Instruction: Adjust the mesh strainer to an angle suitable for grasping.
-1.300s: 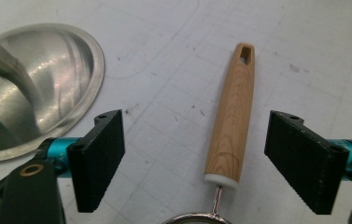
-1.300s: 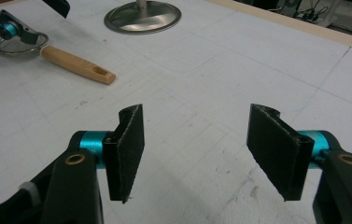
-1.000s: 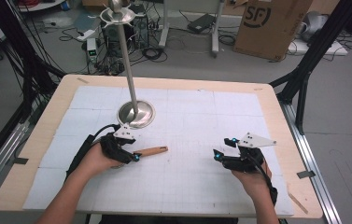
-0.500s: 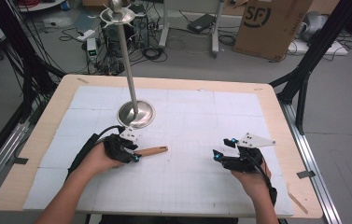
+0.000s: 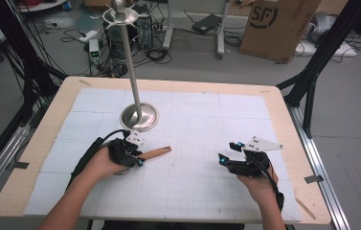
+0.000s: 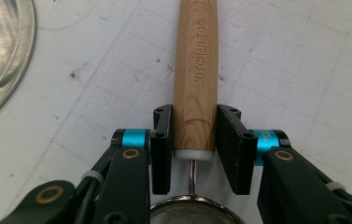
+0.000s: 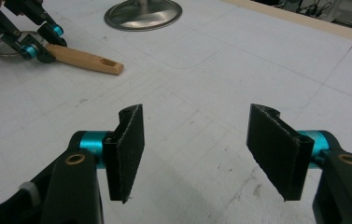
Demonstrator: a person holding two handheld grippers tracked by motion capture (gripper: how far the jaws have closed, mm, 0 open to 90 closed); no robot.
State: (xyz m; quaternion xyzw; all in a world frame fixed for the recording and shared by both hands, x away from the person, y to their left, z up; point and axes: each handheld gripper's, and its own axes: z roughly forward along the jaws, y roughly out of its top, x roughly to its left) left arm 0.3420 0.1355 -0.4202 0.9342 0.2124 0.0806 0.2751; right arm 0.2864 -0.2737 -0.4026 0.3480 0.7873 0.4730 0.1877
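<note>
We see the left gripper (image 6: 194,140) fingers clenched on the strainer's wooden handle (image 6: 196,70), stand base (image 5: 140,116) at twelve o'clock, right gripper (image 7: 206,154) fingers released above the counter (image 5: 192,187)

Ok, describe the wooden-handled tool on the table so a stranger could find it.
Start at the tall metal stand on the white mat. Just in front of its round base lies the sieve, the left gripper shut on its handle. It is the only wooden thing there, stamped KITCHEN TOOL.
</note>
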